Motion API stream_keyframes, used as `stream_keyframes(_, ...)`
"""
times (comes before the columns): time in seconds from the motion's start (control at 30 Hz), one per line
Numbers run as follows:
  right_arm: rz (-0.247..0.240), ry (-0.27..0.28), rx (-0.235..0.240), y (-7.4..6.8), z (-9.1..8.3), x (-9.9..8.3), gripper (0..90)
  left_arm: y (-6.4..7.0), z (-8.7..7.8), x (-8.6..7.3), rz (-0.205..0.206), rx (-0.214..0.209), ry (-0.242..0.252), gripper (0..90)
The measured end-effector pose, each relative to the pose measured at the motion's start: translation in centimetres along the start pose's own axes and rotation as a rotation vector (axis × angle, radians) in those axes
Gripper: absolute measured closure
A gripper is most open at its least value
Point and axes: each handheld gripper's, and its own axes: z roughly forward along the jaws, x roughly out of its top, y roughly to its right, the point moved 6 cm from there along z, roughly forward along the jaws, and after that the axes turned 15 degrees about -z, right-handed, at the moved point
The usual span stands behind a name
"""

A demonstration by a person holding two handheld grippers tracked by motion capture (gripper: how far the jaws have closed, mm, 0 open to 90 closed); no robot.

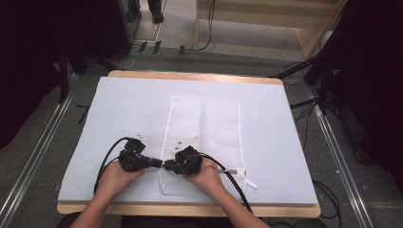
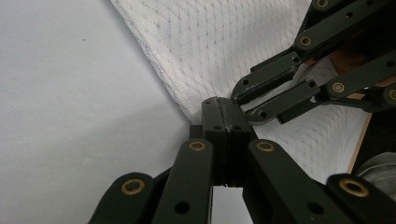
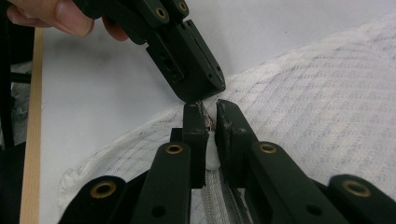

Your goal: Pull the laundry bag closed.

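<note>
Right hand-held gripper [image 3: 211, 112] clamping mesh bag's [image 1: 204, 123] zipper pull [image 3: 212, 156], left hand-held gripper [image 2: 225, 112] pinching bag edge

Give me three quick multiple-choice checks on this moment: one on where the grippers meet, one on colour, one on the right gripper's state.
1. Where do the two grippers meet?
A. at the near left edge of the mesh bag
B. at the bag's far right corner
C. off the bag, at the table's far edge

2. What colour is the mesh bag?
A. black
B. white
C. red

3. What sits between the right gripper's jaws?
A. nothing, they are wide apart
B. a cable
C. a small white piece at the end of the zipper

Key: 1 A, the left gripper and right gripper touch tips at the mesh bag edge nearest the person. 2 B, it is white netting. 3 C, the zipper runs up into the jaws.
</note>
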Motion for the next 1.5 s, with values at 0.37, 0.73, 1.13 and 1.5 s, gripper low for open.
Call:
stream_keyframes(0.37,-0.017,-0.03,-0.001,-0.1,-0.2,0.1,86.1,0.4,0.2,-0.1,0.06,0.041,0.006,90.0)
stream_keyframes(0.73,-0.016,-0.06,0.023,0.1,-0.7,-0.1,86.6,0.5,0.2,-0.2,0.066,0.043,0.008,90.0)
stream_keyframes(1.13,-0.022,-0.083,0.035,0.3,-1.3,-0.3,86.7,0.4,0.2,-0.2,0.06,0.035,0.01,90.0)
stream_keyframes(1.5,-0.025,-0.095,0.05,0.5,-1.8,-0.4,86.6,0.3,0.2,-0.2,0.058,0.031,0.01,90.0)
